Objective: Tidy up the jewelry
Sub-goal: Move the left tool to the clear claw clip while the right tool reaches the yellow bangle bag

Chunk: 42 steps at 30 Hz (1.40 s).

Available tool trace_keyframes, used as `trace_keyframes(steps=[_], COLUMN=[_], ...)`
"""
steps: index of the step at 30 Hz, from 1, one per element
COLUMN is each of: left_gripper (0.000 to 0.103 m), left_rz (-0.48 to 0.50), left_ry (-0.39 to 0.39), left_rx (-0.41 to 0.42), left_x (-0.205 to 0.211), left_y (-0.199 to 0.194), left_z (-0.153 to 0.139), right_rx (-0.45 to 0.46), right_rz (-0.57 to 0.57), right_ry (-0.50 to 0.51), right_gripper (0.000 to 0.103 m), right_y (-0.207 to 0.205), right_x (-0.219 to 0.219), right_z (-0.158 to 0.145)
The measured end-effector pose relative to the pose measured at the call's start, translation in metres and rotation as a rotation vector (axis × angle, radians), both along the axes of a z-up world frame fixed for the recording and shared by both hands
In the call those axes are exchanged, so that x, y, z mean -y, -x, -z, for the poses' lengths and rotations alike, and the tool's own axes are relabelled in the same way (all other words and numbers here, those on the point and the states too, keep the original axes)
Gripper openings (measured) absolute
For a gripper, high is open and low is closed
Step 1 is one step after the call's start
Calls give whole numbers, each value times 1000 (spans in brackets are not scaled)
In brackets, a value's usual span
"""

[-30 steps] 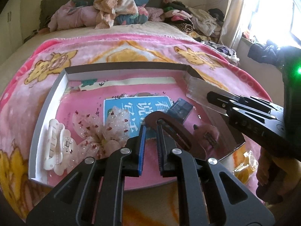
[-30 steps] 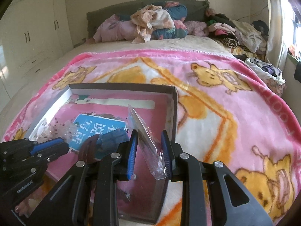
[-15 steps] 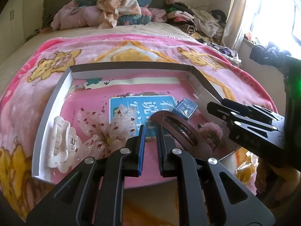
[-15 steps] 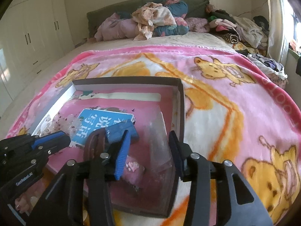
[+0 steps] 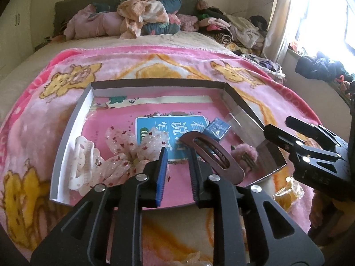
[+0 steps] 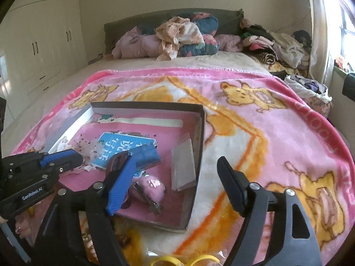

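Hair accessories lie gathered in a shallow box (image 5: 73, 133) on the bed's pink blanket: white claw clip (image 5: 82, 161), sheer bow (image 5: 133, 148), brown barrette (image 5: 213, 153), fluffy pink clip (image 6: 150, 188), clear packet (image 6: 183, 166). My left gripper (image 5: 177, 173) and right gripper (image 6: 177, 186) both hover apart, empty. Yellow pieces (image 6: 186, 260) outside the box look left to sort.

Left gripper (image 5: 177, 168) and right gripper (image 6: 177, 184), both agape

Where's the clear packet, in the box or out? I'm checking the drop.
In. The packet lies flat on the box floor against its right wall, and the right tool is open, holding nothing.
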<state>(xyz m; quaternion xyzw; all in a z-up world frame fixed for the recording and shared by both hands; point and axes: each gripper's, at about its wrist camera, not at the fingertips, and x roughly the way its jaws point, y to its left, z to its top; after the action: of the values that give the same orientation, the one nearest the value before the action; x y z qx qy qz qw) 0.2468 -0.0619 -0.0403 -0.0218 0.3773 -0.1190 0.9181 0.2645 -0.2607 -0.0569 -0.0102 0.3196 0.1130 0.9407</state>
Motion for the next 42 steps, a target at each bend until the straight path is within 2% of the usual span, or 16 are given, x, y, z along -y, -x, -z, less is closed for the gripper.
trace_keyframes(steps=[2,5,8,10,12,17,42], left_gripper=[25,35,56,62,77,90,91], left_rz=[-2,-5,-13,-19,-25,-36,-17], left_ry=[0,-6,-5,5,8,19,15], left_rx=[5,25,46,59,69,96,135], left_x=[0,-1,-2,-3,-5,-9,3], left_y=[2,9,15,20,24,38,96], left_z=[-3,-8,-14,-18,-21,-28,-33], right_rx=[15,38,52,58,62,79,100], right_rz=[3,4,10,13,18,22,33], right_ry=[1,4,3,-1,-2,-9,-19], right_gripper=[85,90,91,91,91,91,92], right_y=[5,13,21,26,31,45,105], right_x=[2,4,9,12,16,22,39], right_z=[-4,-11,-16,-19,-21,-27,-30])
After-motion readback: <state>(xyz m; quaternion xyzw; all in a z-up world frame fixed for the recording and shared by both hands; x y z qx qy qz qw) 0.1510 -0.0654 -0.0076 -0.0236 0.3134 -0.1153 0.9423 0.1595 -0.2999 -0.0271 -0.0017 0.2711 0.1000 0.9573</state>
